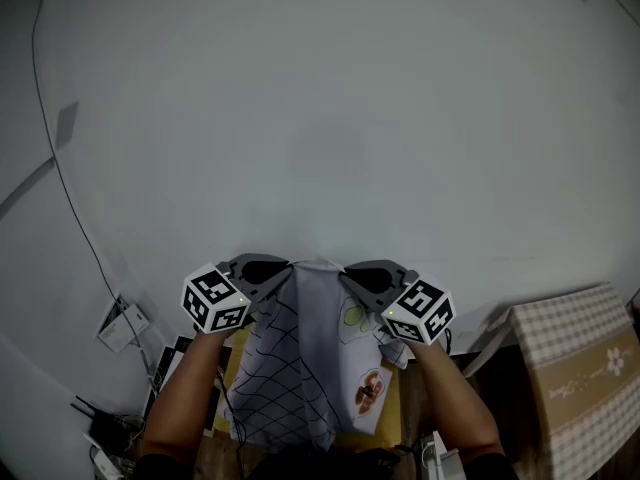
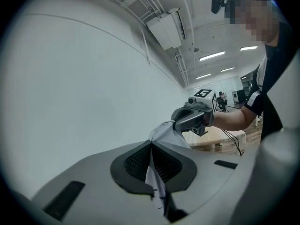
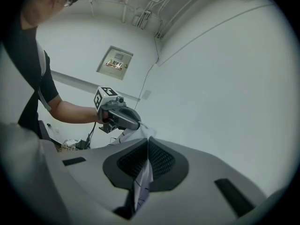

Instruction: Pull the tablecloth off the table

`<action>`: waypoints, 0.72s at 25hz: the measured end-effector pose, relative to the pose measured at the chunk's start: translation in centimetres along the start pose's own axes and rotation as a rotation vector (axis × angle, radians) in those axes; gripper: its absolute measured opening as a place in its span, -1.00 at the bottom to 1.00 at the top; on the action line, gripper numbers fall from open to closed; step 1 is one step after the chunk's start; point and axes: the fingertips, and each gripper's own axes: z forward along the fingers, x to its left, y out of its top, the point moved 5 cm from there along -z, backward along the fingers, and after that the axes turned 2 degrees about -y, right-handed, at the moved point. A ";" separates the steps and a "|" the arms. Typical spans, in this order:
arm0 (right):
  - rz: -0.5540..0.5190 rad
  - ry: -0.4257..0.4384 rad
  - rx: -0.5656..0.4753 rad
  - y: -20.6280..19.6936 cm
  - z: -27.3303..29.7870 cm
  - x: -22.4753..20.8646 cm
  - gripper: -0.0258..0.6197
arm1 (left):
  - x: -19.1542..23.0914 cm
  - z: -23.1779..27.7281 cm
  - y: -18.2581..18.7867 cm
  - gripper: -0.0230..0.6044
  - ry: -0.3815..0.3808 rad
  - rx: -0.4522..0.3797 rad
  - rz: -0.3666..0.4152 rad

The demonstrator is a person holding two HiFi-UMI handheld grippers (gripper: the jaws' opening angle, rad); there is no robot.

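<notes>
The tablecloth (image 1: 305,368), pale with a black grid and printed pictures, hangs down in a bunch between my two grippers, which are raised in front of a wall. My left gripper (image 1: 283,271) is shut on the cloth's upper edge on the left, and my right gripper (image 1: 350,276) is shut on it on the right. In the left gripper view the cloth (image 2: 155,184) is pinched between the closed jaws of the left gripper (image 2: 151,146), with the right gripper (image 2: 192,118) just beyond. The right gripper view has the cloth (image 3: 143,182) clamped in the right gripper (image 3: 148,142).
A plain white wall (image 1: 320,118) fills the view ahead, with a thin cable (image 1: 70,188) running down it to a socket box (image 1: 122,320). A piece of furniture under a checked cover (image 1: 580,368) stands at the lower right. A wooden tabletop (image 2: 220,137) lies below.
</notes>
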 end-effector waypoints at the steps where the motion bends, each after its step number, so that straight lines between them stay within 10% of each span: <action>1: -0.010 0.003 0.000 0.9 -0.3 -0.5 -0.86 | 0.1 0.0 1.1 -0.89 -0.004 0.001 0.007; 18: -0.082 -0.088 -0.132 15.3 -3.6 -4.5 -0.86 | 2.8 -2.9 15.9 -0.88 -0.078 -0.210 0.167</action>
